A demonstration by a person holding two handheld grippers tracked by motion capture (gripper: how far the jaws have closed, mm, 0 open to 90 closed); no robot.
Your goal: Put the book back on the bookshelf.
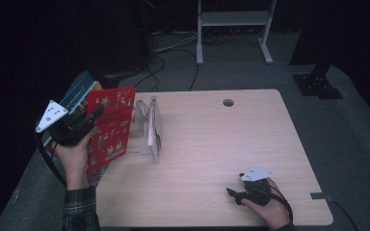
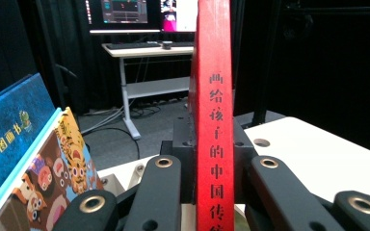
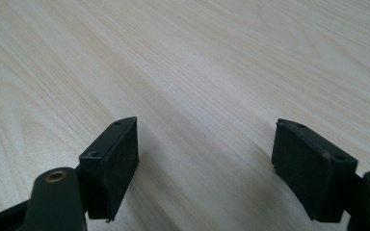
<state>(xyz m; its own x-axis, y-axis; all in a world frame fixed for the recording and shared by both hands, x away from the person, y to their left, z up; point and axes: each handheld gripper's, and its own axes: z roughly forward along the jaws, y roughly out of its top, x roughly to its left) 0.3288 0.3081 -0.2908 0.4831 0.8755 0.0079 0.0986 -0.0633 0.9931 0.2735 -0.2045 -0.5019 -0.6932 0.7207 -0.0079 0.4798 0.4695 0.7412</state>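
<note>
**Red book held at the left edge**

The worktop point(image 1: 212, 144) carries a clear stand point(image 1: 150, 130) at its left. Just left of it, the left hand-held gripper point(image 1: 79, 122) clamps a red book point(image 1: 110, 127) upright. The right hand-held gripper point(image 1: 236, 194) rests near-right, jaws apart.

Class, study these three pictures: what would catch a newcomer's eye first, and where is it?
The red book, clamped upright in the left gripper at the table's left edge. Just right of it stands a clear rack on the pale wooden table. The right gripper rests open near the front right.
</note>
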